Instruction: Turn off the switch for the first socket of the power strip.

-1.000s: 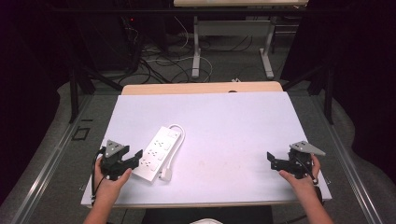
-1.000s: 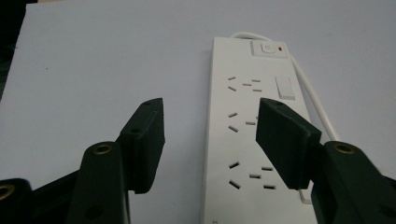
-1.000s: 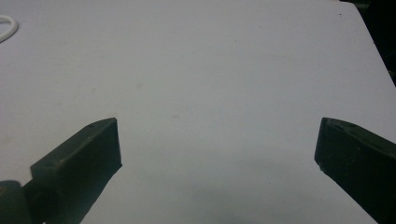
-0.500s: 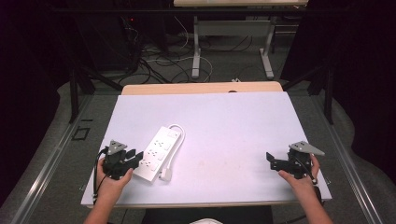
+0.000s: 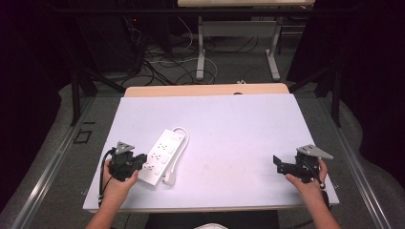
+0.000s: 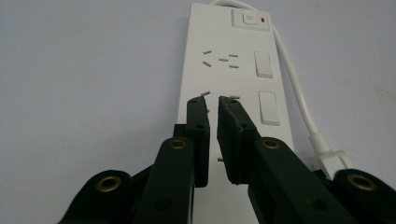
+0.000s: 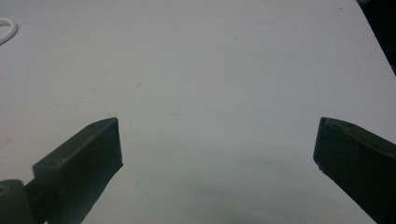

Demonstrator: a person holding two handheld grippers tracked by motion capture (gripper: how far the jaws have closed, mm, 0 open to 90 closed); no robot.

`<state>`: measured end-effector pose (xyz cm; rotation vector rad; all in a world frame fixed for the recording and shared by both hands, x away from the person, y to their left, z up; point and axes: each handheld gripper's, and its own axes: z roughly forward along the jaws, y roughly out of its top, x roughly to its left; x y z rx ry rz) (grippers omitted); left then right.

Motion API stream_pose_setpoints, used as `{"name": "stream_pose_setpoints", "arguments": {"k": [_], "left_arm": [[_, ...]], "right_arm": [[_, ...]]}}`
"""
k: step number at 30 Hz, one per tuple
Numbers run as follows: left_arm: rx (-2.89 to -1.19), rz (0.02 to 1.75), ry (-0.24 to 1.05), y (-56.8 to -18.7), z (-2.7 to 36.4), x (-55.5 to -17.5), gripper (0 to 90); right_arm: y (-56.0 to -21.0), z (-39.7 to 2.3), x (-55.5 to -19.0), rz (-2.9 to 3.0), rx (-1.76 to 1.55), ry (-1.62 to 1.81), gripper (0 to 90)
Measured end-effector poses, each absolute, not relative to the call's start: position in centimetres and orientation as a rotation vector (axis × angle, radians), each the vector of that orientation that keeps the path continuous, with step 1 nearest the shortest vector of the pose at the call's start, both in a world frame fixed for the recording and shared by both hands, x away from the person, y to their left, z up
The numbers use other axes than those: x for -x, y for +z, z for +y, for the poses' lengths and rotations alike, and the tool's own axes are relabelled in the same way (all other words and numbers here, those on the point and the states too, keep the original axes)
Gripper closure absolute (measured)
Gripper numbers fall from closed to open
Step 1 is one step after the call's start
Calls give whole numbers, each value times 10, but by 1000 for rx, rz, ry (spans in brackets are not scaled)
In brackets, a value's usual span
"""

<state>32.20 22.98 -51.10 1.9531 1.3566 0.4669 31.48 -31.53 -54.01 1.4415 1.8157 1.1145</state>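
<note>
A white rectangular plastic power strip (image 5: 161,156) lies flat on the left half of the white table top (image 5: 239,129), set diagonally with its near end toward the front left corner. Its upper face carries socket slots, two white rocker switches (image 6: 266,86) along one side and, at the far end, a power button with a small red indicator (image 6: 251,19). A white cable (image 5: 179,144) leaves the far end, loops back along the strip's right side and ends at a white plug (image 5: 170,179) lying on the table just beside the near end.

The black two-jaw left gripper (image 5: 135,159), held in the person's left hand (image 5: 117,183), sits at the near end of the strip. In the left gripper view its jaws stand nearly closed above the strip's face, a narrow gap between them, gripping nothing; whether they touch the strip cannot be told.

The black two-jaw right gripper (image 5: 278,164), in the right hand (image 5: 309,180), rests near the front right corner, well apart from the strip. Its jaws are spread wide over bare table, holding nothing.
</note>
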Motion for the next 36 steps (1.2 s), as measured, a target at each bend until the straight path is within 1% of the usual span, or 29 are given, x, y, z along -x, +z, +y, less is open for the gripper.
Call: {"name": "stream_pose_setpoints", "arguments": {"k": [10, 27, 36], "left_arm": [[-1973, 1355, 432, -506, 224, -330, 897], [-2022, 1323, 390, -495, 205, -348, 899], [-2015, 1329, 366, -487, 201, -357, 899]], "right_arm": [[-540, -315, -315, 1821, -1450, 1108, 7], [-541, -316, -315, 1826, -1452, 1112, 8], [-541, -316, -315, 1826, -1470, 1107, 15]]}}
